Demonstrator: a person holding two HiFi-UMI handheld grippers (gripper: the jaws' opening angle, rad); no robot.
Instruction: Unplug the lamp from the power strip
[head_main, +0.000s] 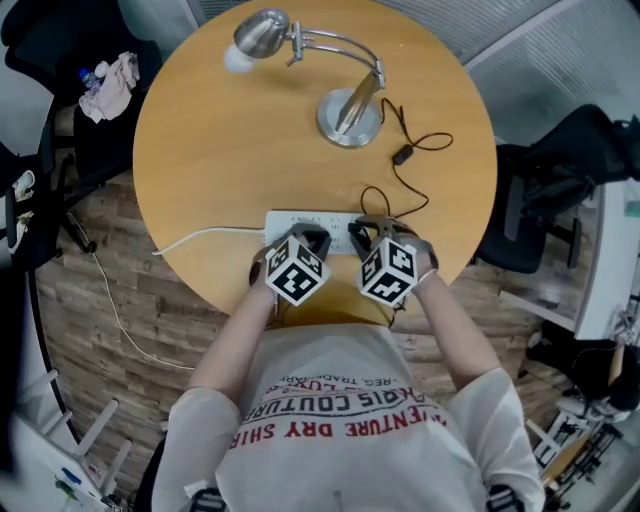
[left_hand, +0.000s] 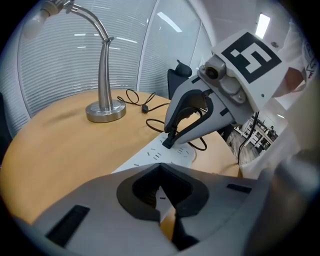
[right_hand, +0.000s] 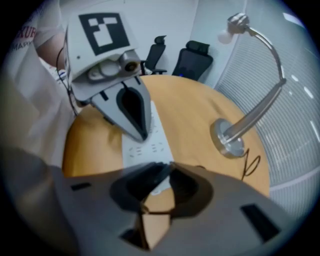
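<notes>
A silver gooseneck lamp (head_main: 350, 108) stands at the far side of the round wooden table (head_main: 200, 150). Its thin black cord (head_main: 400, 182) runs past an inline switch (head_main: 403, 155) to the right end of the white power strip (head_main: 298, 220) near the front edge. My right gripper (head_main: 370, 232) is at that end. In the left gripper view the right gripper (left_hand: 168, 141) has its tips closed around a small black plug on the strip (left_hand: 165, 157). My left gripper (head_main: 312, 237) is shut, and in the right gripper view the left gripper (right_hand: 140, 134) rests its tips on the strip (right_hand: 147, 150).
The strip's white cable (head_main: 200, 238) runs left, over the table edge and down to the floor. A black office chair (head_main: 560, 170) stands to the right. Another chair at the upper left carries a cloth (head_main: 110, 85). The person's torso is close against the near table edge.
</notes>
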